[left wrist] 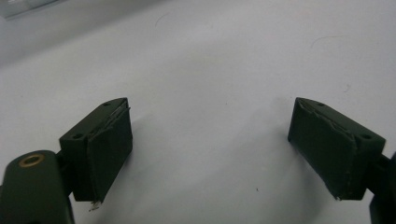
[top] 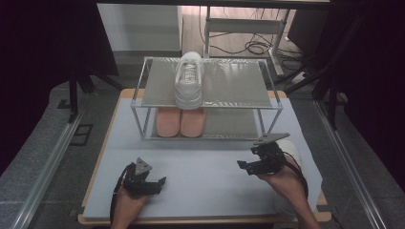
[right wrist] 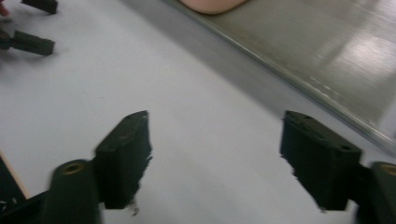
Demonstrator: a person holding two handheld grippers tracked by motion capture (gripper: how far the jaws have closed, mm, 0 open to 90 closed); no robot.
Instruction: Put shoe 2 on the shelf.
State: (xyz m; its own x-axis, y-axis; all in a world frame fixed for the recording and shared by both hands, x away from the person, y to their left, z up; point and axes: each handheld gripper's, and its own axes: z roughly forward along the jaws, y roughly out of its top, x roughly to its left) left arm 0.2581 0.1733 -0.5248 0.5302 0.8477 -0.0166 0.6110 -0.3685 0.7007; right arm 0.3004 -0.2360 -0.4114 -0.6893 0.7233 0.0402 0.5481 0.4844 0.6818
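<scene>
I see the white shoe (top: 289, 152) lying on the worktop (top: 205, 176) just behind the right claw (top: 244, 165), partly hidden by the hand. The right claw's jaws stand apart with nothing between them. Well to its left, the left claw (top: 160, 183) rests near the worktop, jaws spread and empty. Ahead of both claws stands the rack (top: 206, 98): a second white shoe (top: 189, 78) on top, a pink pair (top: 180, 122) below.

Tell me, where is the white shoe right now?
In the high view, the white shoe sits on the top shelf of the metal rack, left of the middle, right above the pink shoes on the lower shelf.
</scene>
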